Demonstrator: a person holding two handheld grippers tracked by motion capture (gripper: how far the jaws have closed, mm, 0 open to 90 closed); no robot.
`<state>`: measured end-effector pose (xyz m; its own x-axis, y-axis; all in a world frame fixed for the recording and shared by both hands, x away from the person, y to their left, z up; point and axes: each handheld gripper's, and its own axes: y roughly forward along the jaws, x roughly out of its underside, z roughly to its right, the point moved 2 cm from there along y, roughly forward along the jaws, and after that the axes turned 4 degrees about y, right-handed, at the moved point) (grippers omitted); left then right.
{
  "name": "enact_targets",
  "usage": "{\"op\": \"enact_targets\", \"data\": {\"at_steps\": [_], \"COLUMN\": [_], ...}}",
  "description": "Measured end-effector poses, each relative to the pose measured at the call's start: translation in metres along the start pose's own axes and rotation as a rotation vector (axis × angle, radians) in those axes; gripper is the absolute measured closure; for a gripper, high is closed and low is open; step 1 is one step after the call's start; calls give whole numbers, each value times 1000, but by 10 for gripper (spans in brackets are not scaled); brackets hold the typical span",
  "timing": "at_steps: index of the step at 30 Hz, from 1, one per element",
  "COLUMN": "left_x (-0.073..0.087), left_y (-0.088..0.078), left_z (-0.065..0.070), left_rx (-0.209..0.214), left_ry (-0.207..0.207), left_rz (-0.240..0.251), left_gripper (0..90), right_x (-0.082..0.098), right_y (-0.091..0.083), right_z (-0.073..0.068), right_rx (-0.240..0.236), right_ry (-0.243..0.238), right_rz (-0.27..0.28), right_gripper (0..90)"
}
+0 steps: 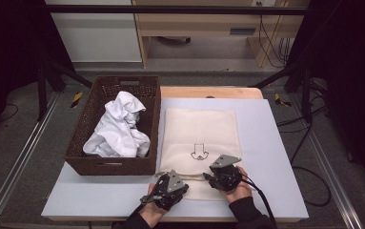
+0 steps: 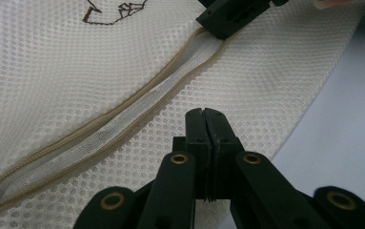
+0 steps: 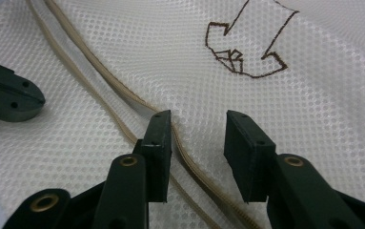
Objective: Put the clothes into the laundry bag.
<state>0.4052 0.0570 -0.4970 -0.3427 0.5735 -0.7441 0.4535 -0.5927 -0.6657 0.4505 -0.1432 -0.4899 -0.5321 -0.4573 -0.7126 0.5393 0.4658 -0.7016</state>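
A cream mesh laundry bag (image 1: 200, 126) with a brown arrow mark (image 1: 199, 152) lies flat on the white table top. Its beige zipper (image 2: 123, 121) runs along the near end. My left gripper (image 1: 185, 186) rests on the bag's near edge, jaws shut together (image 2: 204, 112) just below the zipper; I cannot tell whether mesh is caught between them. My right gripper (image 1: 208, 176) is a little farther right. Its jaws stand apart (image 3: 199, 119) over the mesh, with the zipper's edge (image 3: 182, 152) running between them and the pads not pressing. The right gripper's jaw tip (image 2: 230, 16) touches the zipper's far end.
A dark wicker basket (image 1: 108, 164) stands left of the bag and holds crumpled white cloth (image 1: 118, 126). The white table top (image 1: 275, 157) extends right of the bag. Beyond it are a wooden edge (image 1: 208, 91), the floor and black frame legs.
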Motion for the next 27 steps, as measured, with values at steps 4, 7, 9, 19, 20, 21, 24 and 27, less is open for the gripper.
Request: {"op": "enact_targets", "data": {"at_steps": [4, 7, 9, 19, 20, 21, 24, 27], "left_x": [0, 0, 0, -4, -4, -6, -14, -30], "left_y": [0, 0, 0, 1, 1, 1, -4, -13], "left_z": [0, -1, -1, -1, -1, -2, -5, -9], "left_rx": [-1, 3, 5, 11, 11, 13, -2, -66], "left_ry": [-1, -7, -9, -10, -10, -3, 18, 61], "left_rz": [-4, -1, -2, -12, -12, -13, 12, 49], "left_gripper": [881, 881, 881, 851, 844, 844, 775, 695], "right_x": [-2, -2, -2, -3, -3, -5, -9, -15], "right_y": [2, 2, 1, 3, 3, 2, -5, -16], "right_z": [4, 5, 4, 2, 2, 3, 2, 2], "right_rx": [16, 12, 9, -3, -3, -3, 6, 16], "right_ry": [13, 23, 27, 20, 20, 18, 15, 10], "right_rz": [13, 20, 14, -23, -23, -18, 14, 63], "right_gripper": [718, 747, 734, 858, 858, 863, 867, 871]}}
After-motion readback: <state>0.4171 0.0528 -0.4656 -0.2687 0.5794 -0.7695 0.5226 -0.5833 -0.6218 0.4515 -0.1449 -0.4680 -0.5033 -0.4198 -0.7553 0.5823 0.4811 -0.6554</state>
